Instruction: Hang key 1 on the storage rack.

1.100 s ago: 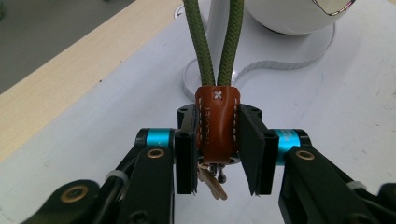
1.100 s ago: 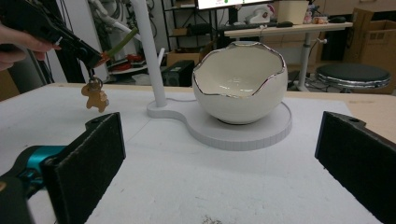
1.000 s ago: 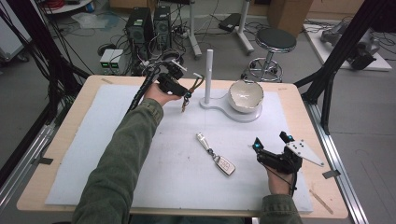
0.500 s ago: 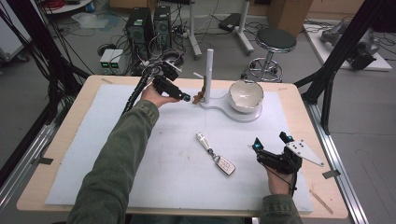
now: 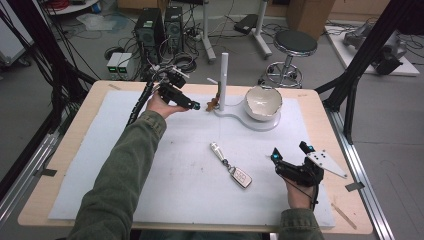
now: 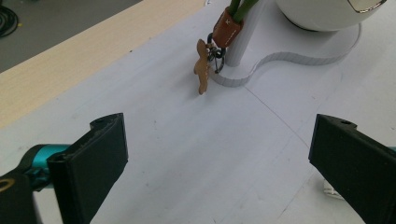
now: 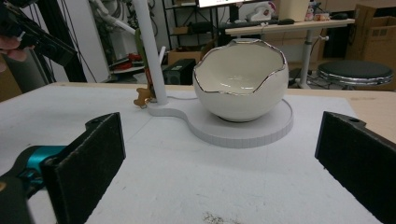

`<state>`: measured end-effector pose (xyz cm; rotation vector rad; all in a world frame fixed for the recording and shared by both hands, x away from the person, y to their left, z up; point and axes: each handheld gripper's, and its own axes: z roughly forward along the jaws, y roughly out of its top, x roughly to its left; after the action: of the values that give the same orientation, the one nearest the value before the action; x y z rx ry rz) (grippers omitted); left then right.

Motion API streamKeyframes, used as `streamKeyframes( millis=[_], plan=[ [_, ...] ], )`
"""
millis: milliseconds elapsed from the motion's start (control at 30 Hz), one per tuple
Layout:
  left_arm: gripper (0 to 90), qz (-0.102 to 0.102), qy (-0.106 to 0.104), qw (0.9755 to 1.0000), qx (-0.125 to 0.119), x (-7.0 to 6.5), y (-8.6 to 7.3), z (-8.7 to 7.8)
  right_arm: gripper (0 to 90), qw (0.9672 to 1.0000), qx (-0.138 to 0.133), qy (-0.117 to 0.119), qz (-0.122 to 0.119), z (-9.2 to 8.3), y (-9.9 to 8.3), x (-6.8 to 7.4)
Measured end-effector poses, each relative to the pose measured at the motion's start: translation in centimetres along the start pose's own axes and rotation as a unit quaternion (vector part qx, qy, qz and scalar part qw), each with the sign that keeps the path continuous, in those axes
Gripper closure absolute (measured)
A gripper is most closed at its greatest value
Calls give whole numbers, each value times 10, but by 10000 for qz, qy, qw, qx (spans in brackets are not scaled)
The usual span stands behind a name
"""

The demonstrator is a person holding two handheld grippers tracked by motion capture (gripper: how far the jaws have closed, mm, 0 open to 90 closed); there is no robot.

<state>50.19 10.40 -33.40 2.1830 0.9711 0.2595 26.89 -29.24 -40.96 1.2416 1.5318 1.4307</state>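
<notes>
The white surface holds a white stand with a tall post and a shiny eggshell bowl. A brown keychain hangs on the post's small peg, its long way up and down, with a little brown charm at the bottom. It is just in front of the left hand-held gripper, which is much nearer. That one's jaws have just been opening; they stand wide with nothing between them. The right hand-held gripper sits well apart, also wide and empty. A car key lies between them.
</notes>
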Motion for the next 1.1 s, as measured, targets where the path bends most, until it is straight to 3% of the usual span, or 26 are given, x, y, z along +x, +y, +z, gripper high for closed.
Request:
streamKeyframes(
  millis=[167, 633, 833, 1100],
  plan=[
    [49, 43, 2, 10000, -76, -1, -4, -8, 5, 10000, 0, -9, 8, 0, 0, 0],
    [49, 68, 125, 9982, -588, -3, -26, -36, 5, 10000, 13, -5, 0, 0, 0, 1],
    [49, 71, 131, 9980, -615, -2, -37, -42, 5, 10000, 21, -1, -6, 0, 0, 1],
    [49, 11, 169, 9961, -867, -3, -51, -56, 5, 10000, 29, -12, -31, 0, 0, 1]
  ],
)
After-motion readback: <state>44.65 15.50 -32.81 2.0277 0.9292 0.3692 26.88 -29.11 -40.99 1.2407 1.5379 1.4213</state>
